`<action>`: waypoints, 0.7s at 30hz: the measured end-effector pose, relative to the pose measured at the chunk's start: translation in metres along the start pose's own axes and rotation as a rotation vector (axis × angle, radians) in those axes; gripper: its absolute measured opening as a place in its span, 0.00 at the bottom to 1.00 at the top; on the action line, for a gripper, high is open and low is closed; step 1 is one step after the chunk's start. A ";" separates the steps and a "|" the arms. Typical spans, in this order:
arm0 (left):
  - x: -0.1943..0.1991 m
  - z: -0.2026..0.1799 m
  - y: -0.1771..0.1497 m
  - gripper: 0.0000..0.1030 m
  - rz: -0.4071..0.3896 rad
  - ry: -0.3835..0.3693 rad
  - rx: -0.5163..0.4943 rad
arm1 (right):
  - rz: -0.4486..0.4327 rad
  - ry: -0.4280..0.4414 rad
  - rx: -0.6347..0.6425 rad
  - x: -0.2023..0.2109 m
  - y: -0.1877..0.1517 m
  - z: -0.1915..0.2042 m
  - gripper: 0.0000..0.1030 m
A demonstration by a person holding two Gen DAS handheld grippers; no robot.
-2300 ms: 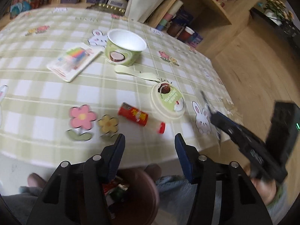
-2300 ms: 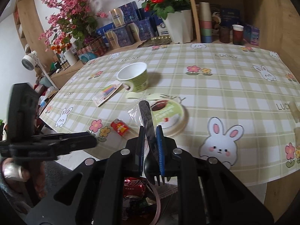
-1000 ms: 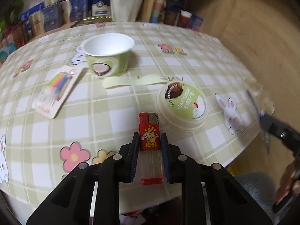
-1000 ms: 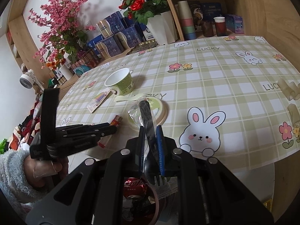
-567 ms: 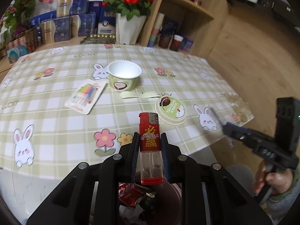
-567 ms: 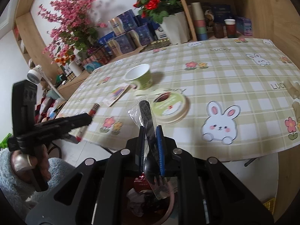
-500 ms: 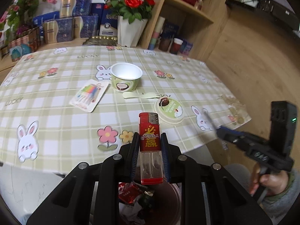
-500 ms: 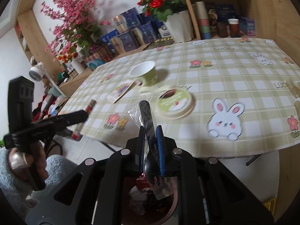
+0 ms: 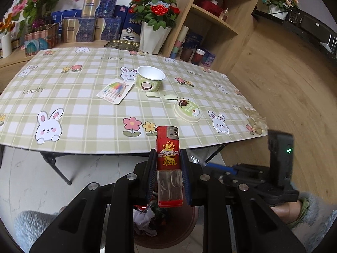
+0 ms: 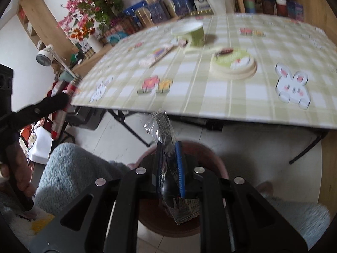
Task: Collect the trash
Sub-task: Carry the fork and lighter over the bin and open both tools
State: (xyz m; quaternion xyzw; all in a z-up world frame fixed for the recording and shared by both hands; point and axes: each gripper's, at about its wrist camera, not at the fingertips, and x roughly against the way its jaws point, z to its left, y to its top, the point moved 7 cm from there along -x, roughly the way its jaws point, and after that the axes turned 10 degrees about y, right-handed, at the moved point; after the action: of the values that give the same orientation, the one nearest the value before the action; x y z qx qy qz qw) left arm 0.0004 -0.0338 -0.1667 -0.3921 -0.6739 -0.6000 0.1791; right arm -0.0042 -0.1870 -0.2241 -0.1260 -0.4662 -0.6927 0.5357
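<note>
My left gripper (image 9: 167, 158) is shut on a red lighter (image 9: 168, 145) with a clear lower half, held upright above a dark red bin (image 9: 183, 227) that holds crumpled wrappers. My right gripper (image 10: 169, 147) is shut on black plastic cutlery in a clear wrapper (image 10: 163, 124), also above the bin (image 10: 210, 151). The right wrist view is blurred; it shows the left gripper (image 10: 48, 103) at the left with the lighter (image 10: 60, 113). On the table lie a green paper cup (image 9: 150, 81), its round lid (image 9: 187, 110), a pale spoon (image 9: 162, 96) and a candle pack (image 9: 115, 90).
The checked tablecloth table (image 9: 84, 126) stands on black folding legs (image 9: 56, 168) just beyond the bin. Shelves with boxes, cups and a rose pot (image 9: 154, 35) stand behind it. A person's fuzzy grey sleeves (image 10: 71, 175) flank the bin. A wooden floor (image 9: 284, 84) lies to the right.
Both grippers have drawn back from the table edge and now hang over the bin. The left one rose with the lighter; the right one sank with the wrapped cutlery.
</note>
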 end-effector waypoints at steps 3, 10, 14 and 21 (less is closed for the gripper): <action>0.003 0.005 -0.005 0.22 0.003 0.001 0.019 | 0.044 0.004 -0.046 -0.011 -0.013 -0.001 0.15; 0.007 0.010 -0.011 0.22 0.002 -0.003 0.038 | 0.088 -0.012 -0.092 -0.017 -0.025 -0.006 0.16; 0.007 0.009 -0.013 0.22 0.006 -0.007 0.040 | 0.086 -0.023 -0.113 -0.014 -0.024 -0.011 0.22; 0.007 0.007 -0.016 0.22 0.014 -0.015 0.036 | 0.041 -0.039 -0.105 -0.001 -0.016 -0.013 0.33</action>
State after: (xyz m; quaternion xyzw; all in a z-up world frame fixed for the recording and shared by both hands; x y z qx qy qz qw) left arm -0.0147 -0.0249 -0.1737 -0.3981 -0.6832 -0.5835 0.1852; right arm -0.0132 -0.1968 -0.2394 -0.1768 -0.4369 -0.7026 0.5331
